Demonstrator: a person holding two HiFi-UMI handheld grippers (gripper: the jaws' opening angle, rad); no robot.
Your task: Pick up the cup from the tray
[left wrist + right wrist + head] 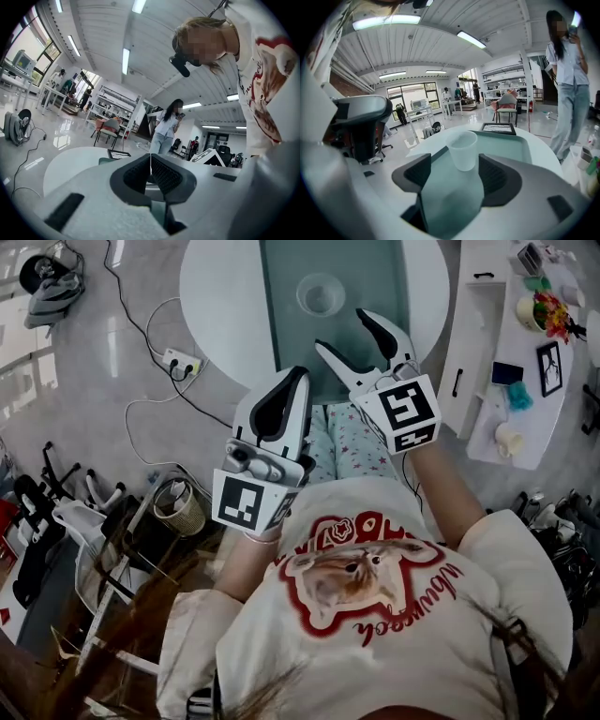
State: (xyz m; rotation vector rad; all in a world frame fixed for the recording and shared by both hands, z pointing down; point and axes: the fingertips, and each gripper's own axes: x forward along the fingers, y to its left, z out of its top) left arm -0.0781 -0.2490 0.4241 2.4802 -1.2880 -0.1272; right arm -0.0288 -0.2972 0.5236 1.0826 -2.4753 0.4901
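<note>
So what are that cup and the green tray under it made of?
The cup looks like thin frosted plastic: it is milky and see-through, and the tray's colour shows faintly through its wall. The tray seems to be smooth moulded plastic, pale green with a soft sheen and a raised rim. Painted metal cannot be ruled out.

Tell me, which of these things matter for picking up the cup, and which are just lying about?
Part of the job:
- cup, standing on the green tray
- right claw, open and aimed at the cup
- left claw, shut, holding nothing

Just lying about:
- power strip
- wicker basket
- framed picture
</note>
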